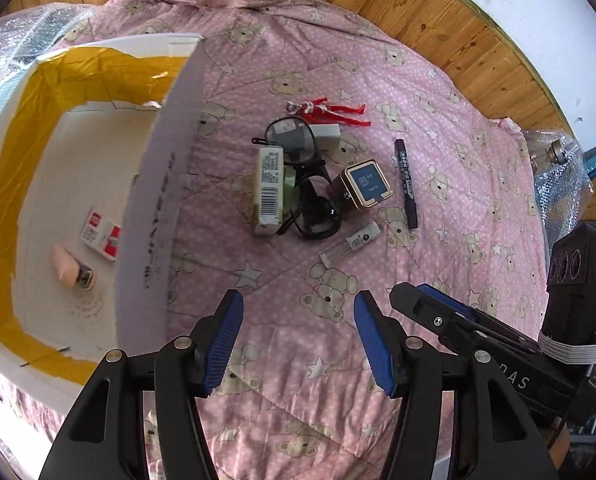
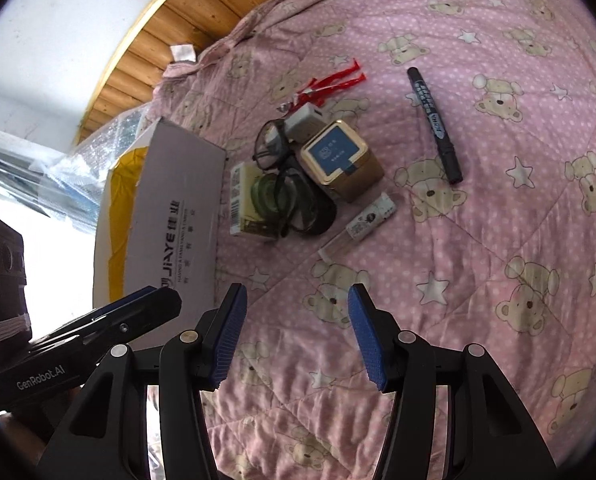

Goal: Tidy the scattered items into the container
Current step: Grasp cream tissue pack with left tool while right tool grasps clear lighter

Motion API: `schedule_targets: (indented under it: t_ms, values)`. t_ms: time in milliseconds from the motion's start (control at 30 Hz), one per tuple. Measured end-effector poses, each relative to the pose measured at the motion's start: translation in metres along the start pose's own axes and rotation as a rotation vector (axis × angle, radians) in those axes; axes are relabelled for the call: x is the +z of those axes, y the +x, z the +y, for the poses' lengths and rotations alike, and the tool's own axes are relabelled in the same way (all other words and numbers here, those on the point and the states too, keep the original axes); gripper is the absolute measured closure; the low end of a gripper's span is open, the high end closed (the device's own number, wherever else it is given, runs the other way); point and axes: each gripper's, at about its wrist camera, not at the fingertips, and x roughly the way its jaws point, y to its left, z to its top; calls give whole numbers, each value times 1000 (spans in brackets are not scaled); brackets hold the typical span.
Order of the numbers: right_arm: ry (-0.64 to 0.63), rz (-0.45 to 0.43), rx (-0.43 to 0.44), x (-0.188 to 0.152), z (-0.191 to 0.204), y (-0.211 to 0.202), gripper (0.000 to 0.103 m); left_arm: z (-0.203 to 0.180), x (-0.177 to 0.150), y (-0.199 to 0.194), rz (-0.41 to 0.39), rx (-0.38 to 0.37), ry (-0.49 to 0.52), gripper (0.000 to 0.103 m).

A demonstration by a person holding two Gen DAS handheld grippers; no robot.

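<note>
On the pink bear-print quilt lie a red toy figure [image 1: 330,111], black glasses [image 1: 298,172], a pale carton with a barcode [image 1: 268,190], a gold tin with a blue lid [image 1: 364,184], a black marker [image 1: 406,182] and a small clear tube [image 1: 350,242]. The white box with yellow tape [image 1: 154,184] stands at the left, holding a red-and-white packet [image 1: 100,238] and a pink object [image 1: 68,266]. My left gripper [image 1: 298,344] is open, short of the pile. My right gripper [image 2: 296,336] is open too, near the tube [image 2: 358,226], tin [image 2: 340,158] and marker [image 2: 434,124].
Bubble wrap [image 1: 30,36] lies behind the box and more bubble wrap [image 1: 558,184] sits at the quilt's right edge. A wooden floor [image 1: 418,4] and a white wall [image 1: 538,8] lie beyond. The box's side wall [image 2: 178,216] stands left of the pile.
</note>
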Motion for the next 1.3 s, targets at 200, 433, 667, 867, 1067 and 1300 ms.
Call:
schedule_targets:
  t_ms: [200,433,667,867,1067,1300]
  values:
    - [34,15,-26,12,-11,10,47,-2,18,26,39,14,21,44]
    - [70,64,-41,25,-14,36,53,8,37,50,59,24,-6,44]
    - [81,96,-45,36,-16,54,53,20,53,64,63,23,-36,44]
    - [117,113,-83,44,-23,68,53,27,66,76,69,41,-43,44]
    - [140,127,-152,54,-28,83,53,31,75,90,83,57,-39,44]
    - [152,126,-203,60,-34,94,53,36,77,103,98,75,-46,44]
